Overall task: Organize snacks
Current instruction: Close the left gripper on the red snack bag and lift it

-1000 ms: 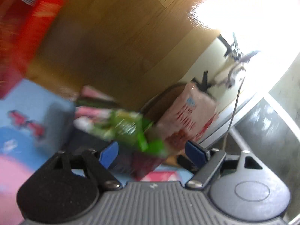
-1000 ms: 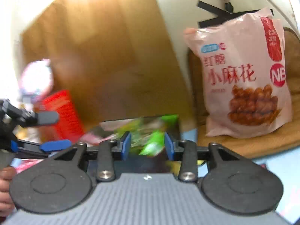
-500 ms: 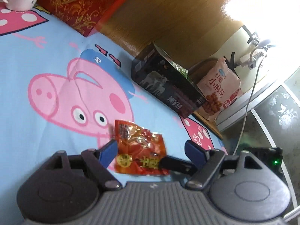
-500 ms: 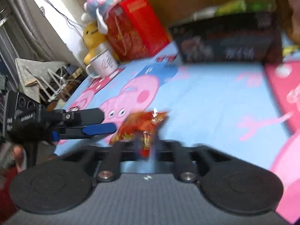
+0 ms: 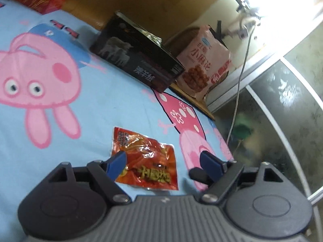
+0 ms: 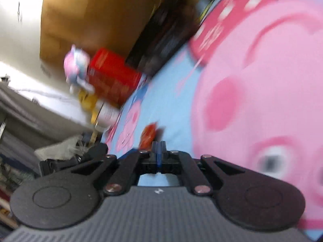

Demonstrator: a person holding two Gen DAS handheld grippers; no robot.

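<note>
A red snack packet [image 5: 145, 159] lies flat on the blue cartoon-pig cloth [image 5: 97, 104]. My left gripper [image 5: 163, 161] is open, its blue fingertips on either side of the packet's near end, just above it. The packet also shows small and blurred in the right wrist view [image 6: 149, 136], ahead of my right gripper [image 6: 159, 147], which is shut with nothing between its pads. A black box [image 5: 137, 62] holding snack packets stands at the far edge of the cloth. A pink bag of fried twists [image 5: 203, 66] leans behind it.
A red box [image 6: 113, 76], a plush toy [image 6: 76, 66] and a white mug [image 6: 107, 115] stand at the cloth's far left. A wooden headboard [image 5: 151, 6] runs behind the boxes. A white cable [image 5: 240, 76] hangs at the right by a glass panel.
My right gripper let go of the red packet, shut, and swung away tilted. My left gripper moved forward and right over the packet. A second ago both were at the black box.
</note>
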